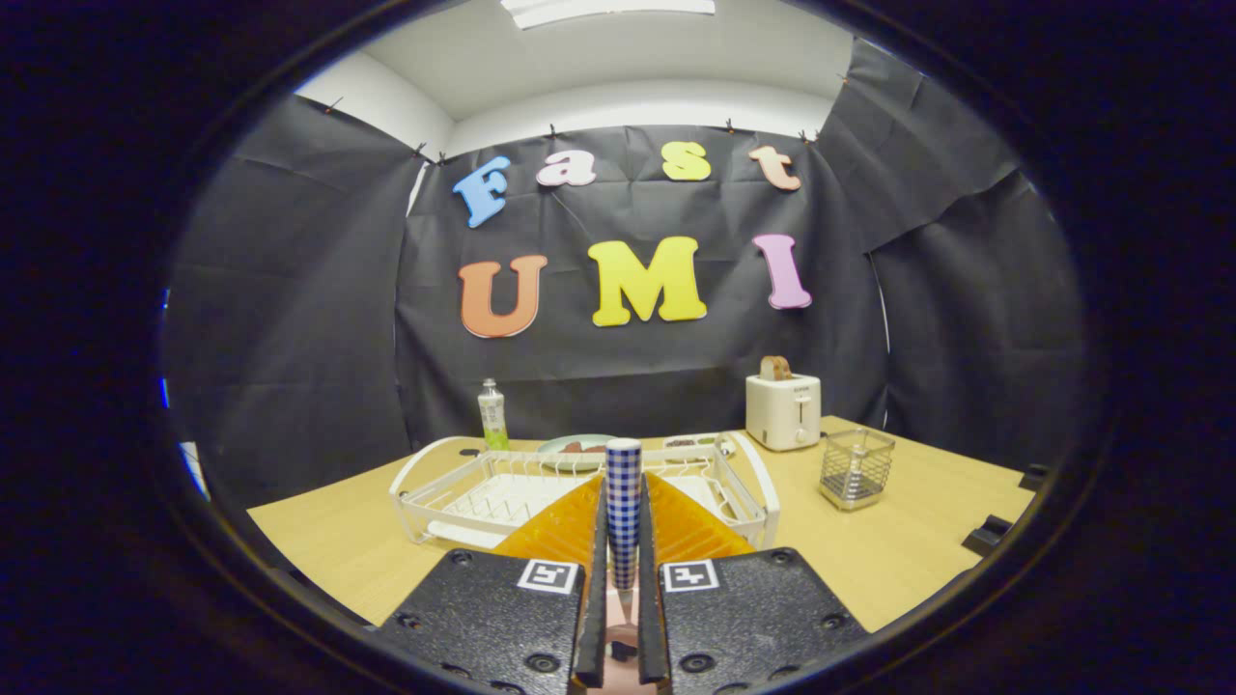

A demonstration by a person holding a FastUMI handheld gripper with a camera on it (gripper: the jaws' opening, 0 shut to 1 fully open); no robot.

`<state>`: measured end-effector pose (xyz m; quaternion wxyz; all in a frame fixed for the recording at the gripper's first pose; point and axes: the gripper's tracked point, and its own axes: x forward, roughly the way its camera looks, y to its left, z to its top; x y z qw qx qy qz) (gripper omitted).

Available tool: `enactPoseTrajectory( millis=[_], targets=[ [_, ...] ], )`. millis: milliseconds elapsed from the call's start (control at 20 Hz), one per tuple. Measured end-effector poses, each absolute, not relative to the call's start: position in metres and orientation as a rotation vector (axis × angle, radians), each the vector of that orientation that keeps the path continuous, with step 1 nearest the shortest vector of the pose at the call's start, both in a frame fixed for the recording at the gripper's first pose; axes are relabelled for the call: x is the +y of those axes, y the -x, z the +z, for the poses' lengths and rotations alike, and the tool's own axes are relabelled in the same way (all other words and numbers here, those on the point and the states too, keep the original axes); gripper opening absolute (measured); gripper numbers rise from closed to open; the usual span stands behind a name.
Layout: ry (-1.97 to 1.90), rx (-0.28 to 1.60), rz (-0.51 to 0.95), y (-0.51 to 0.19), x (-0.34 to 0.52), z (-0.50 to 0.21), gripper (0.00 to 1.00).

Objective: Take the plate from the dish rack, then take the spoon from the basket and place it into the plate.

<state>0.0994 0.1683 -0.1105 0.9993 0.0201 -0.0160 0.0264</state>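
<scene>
My gripper [623,487] is shut on the spoon's blue-and-white checked handle [623,463], which stands upright between the fingers and pokes out above their tips. The spoon's lower end narrows down between the finger bases, where a pale pinkish patch [618,632] shows; I cannot tell what it is. Just beyond the fingers the white wire dish rack [415,487] lies on the wooden table, its slots holding no plate that I can see. The metal mesh basket [856,468] stands to the right of the rack.
A pale green plate [570,448] with brown food sits behind the rack, next to a small clear bottle [493,413]. A white toaster [782,410] with a slice of bread stands at the back right. Black clamps [995,534] grip the table's right edge.
</scene>
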Motion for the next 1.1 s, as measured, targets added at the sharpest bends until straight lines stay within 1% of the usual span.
enactPoseTrajectory(
  millis=[300,500,550,700,750,850,900,1100],
  targets=[
    [-0.063,0.001,0.055,-0.094,0.159,-0.124,0.19],
    [-0.072,-0.008,0.056,-0.087,0.146,-0.114,0.21],
    [-0.066,-0.023,0.048,-0.084,0.14,-0.108,0.26],
    [-0.052,-0.047,0.022,-0.076,0.123,-0.092,0.69],
    [-0.056,-0.037,0.027,-0.073,0.119,-0.088,0.75],
    [-0.074,-0.026,0.02,-0.068,0.105,-0.08,0.94],
    [-0.086,-0.032,0.01,-0.062,0.097,-0.072,1.0],
    [-0.077,-0.056,-0.02,-0.044,0.069,-0.042,1.0]
  ],
)
